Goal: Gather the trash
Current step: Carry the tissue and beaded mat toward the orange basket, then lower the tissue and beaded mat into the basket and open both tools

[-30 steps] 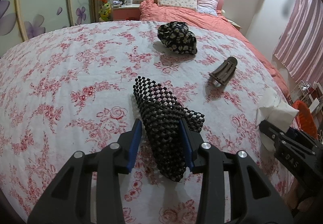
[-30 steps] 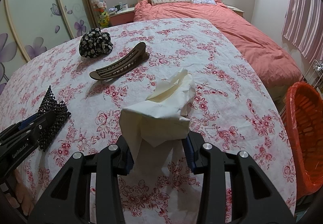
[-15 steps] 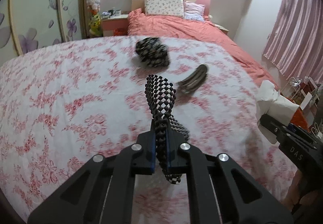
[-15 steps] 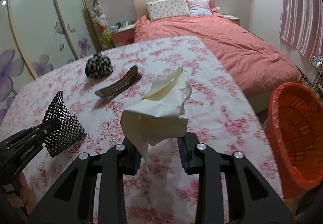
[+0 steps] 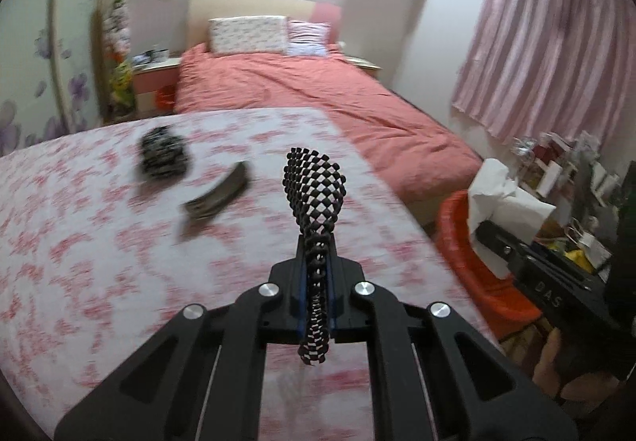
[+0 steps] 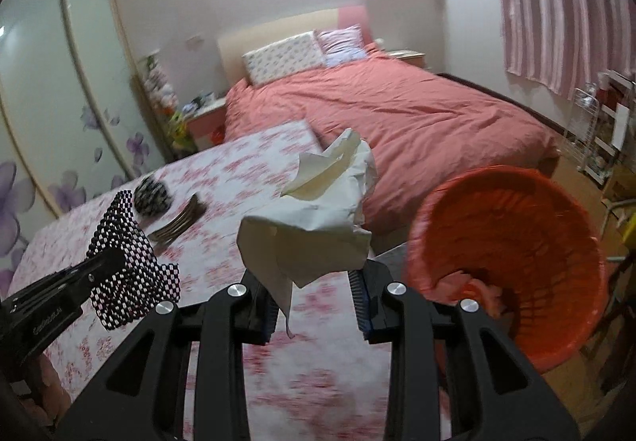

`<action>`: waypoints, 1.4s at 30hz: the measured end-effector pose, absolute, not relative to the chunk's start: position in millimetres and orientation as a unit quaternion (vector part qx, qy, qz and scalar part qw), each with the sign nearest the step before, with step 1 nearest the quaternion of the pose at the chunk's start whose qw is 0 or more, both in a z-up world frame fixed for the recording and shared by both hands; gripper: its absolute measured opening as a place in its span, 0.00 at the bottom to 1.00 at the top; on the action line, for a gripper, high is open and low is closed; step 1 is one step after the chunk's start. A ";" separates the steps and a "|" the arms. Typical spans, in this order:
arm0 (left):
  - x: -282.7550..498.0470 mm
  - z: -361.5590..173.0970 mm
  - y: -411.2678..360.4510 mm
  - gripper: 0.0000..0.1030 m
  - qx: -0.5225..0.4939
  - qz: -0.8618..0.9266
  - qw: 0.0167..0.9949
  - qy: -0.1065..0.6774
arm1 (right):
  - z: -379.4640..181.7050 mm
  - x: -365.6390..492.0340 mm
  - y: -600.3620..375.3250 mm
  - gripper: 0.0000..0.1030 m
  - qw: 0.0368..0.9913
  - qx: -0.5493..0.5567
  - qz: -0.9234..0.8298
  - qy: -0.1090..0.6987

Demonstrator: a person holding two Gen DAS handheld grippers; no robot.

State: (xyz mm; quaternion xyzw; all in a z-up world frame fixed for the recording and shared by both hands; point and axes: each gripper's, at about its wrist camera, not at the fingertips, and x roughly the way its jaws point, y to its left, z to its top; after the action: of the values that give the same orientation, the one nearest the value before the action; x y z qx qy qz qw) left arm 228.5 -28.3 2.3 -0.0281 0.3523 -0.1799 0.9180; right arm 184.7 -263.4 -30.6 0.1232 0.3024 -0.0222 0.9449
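We're mid-carry: left claw (image 5: 316, 292) clamps black mesh scrap (image 5: 314, 190), right claw (image 6: 316, 296) pinches crumpled tissue (image 6: 314, 218). Next, we judge: both over orange bin (image 6: 512, 254), release.

A floral scrunchie (image 5: 163, 157) lies on the rose-printed table cover (image 5: 79, 242), with a brown hair claw (image 5: 216, 198) just beside it, both blurred. Beyond the table stands a bed with a coral quilt (image 6: 397, 119), a flowered pillow (image 6: 284, 57) and a striped one (image 6: 344, 43) against the headboard. Pink striped curtains (image 5: 544, 71) hang on the right, and wardrobe doors with purple flowers (image 6: 59, 115) line the left wall
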 end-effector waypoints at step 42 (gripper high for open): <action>271.7 -45.8 -168.5 0.77 0.055 -0.232 0.895 0.376 | -63.9 180.5 -398.9 0.57 0.922 0.183 -0.130 0.315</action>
State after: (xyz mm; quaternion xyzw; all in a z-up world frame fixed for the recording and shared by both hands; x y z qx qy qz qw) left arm 271.7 -168.5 -45.8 0.0550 0.3763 -0.2322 0.8952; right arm 180.5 -398.9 -63.9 0.1832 0.3151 -0.1300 0.9221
